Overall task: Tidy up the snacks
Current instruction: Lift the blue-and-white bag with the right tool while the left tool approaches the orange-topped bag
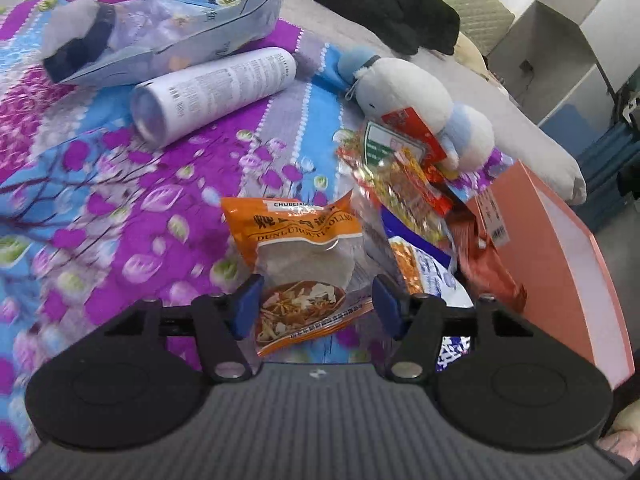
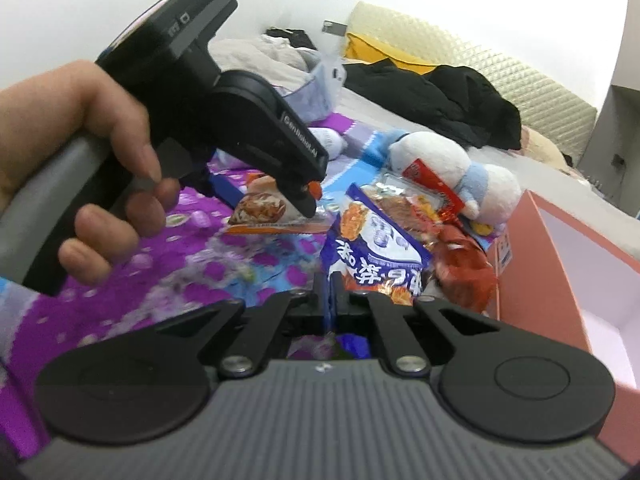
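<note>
Orange and half clear, the snack packet (image 1: pixel 298 258) lies on the floral bedspread (image 1: pixel 120 200) between my left gripper (image 1: pixel 316 304)'s spread fingers, not yet pinched, while my right gripper (image 2: pixel 330 300) has its fingers clenched on the lower edge of the blue-and-white snack bag (image 2: pixel 372 256). Beside the pink box (image 2: pixel 560 280), whose inside looks bare as far as the blurred view shows, red and yellow packets (image 1: pixel 404 184) sit heaped against a plush toy (image 1: pixel 420 96), so I judge the sorting barely begun.
</note>
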Demonstrator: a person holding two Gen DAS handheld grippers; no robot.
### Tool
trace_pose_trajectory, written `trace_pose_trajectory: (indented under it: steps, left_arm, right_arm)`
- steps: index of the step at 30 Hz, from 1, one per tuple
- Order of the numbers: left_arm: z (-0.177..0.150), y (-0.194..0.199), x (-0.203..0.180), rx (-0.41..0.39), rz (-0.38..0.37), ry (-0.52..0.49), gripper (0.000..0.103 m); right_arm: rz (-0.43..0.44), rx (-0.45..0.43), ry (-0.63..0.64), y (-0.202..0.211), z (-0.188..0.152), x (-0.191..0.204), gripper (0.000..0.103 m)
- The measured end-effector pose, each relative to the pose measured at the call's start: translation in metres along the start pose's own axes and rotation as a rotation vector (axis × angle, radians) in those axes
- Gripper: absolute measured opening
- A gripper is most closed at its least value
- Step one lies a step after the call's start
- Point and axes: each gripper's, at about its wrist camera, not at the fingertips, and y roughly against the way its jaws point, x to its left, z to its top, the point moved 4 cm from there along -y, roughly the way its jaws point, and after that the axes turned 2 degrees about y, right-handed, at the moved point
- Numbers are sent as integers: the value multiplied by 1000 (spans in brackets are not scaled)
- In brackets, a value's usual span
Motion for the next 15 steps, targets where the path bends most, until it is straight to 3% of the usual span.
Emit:
trace_pose_trajectory:
  steps: [8,15]
  left_arm:
    - [-46,51,7,48,46,-56,65]
    - [-76,74,0,114,30,-95,65]
  right_arm:
    - [56,46,-18,38,-23,17,3]
    - [73,75,-56,66,-39,18,4]
